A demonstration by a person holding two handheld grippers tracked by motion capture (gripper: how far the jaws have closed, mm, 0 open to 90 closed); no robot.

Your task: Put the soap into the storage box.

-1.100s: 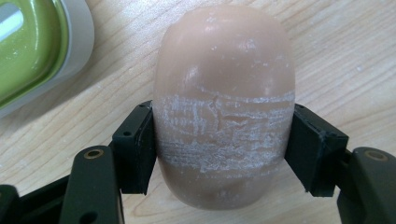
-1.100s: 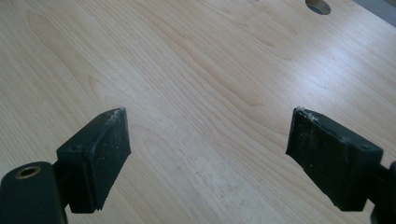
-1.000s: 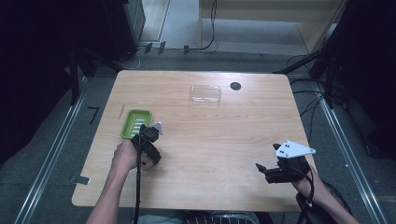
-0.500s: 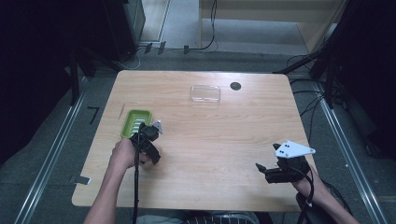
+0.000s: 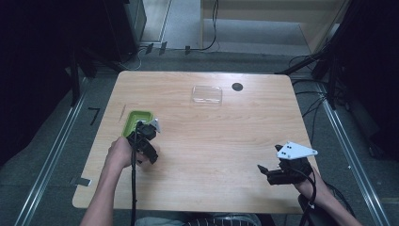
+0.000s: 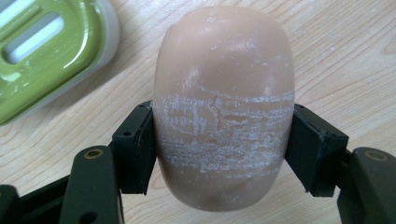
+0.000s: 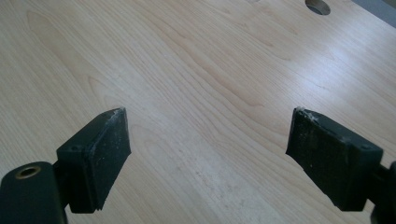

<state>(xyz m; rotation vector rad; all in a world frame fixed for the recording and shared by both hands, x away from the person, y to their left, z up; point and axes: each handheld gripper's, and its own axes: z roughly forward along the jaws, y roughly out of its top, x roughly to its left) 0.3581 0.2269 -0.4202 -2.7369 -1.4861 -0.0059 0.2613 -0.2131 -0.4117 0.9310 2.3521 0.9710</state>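
Observation:
A beige oval bar of soap (image 6: 224, 65), scuffed with white marks, sits between the jaws of my left gripper (image 6: 223, 144), which is shut on its lower half. The soap hangs just above the wooden table, beside a green soap dish (image 6: 32, 51). In the high view the left gripper (image 5: 144, 131) is at the table's left, right next to the green dish (image 5: 136, 118). My right gripper (image 5: 264, 172) rests low near the front right corner, its jaws open over bare wood (image 7: 208, 149).
A clear plastic lid (image 5: 207, 94) lies at the back middle of the table (image 5: 211, 141), with a dark round cable hole (image 5: 237, 86) to its right. Cables trail from both grippers toward the front edge.
My left gripper has crept slightly toward the green dish with the soap in it. The right gripper has not moved.

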